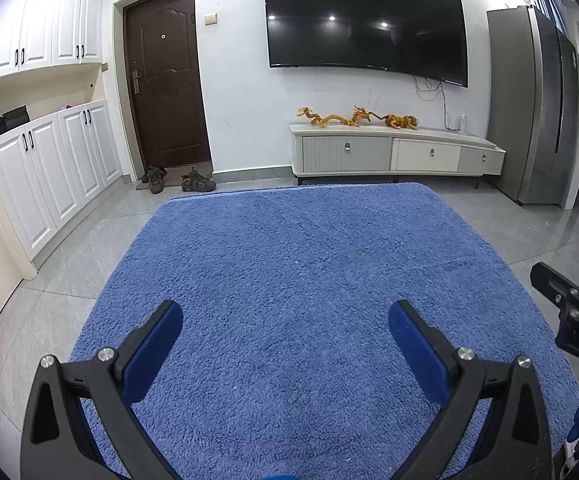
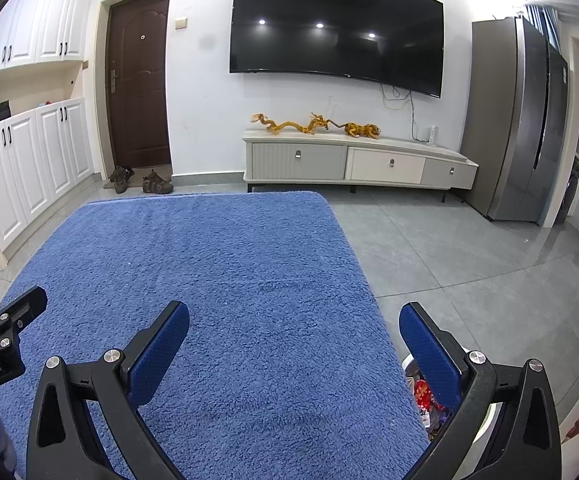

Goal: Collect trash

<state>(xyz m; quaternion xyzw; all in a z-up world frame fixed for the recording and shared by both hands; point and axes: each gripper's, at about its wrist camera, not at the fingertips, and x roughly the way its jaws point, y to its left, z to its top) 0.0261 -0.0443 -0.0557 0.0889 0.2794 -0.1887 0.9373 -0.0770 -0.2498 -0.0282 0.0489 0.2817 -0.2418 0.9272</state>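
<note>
right wrist: trash (image 2: 429,400) lies behind the spread right tool's (image 2: 294,332) right finger.

A shaggy blue rug (image 1: 297,280) covers pale grey floor tiles (image 2: 469,264). The door (image 1: 165,80) is dark brown, the cabinets (image 1: 49,176) white, the television (image 1: 365,20) black. Golden-orange dragon figures (image 1: 335,118) sit on a grey-and-cream TV stand (image 1: 393,152). The fridge (image 2: 517,120) is steel grey.
</note>
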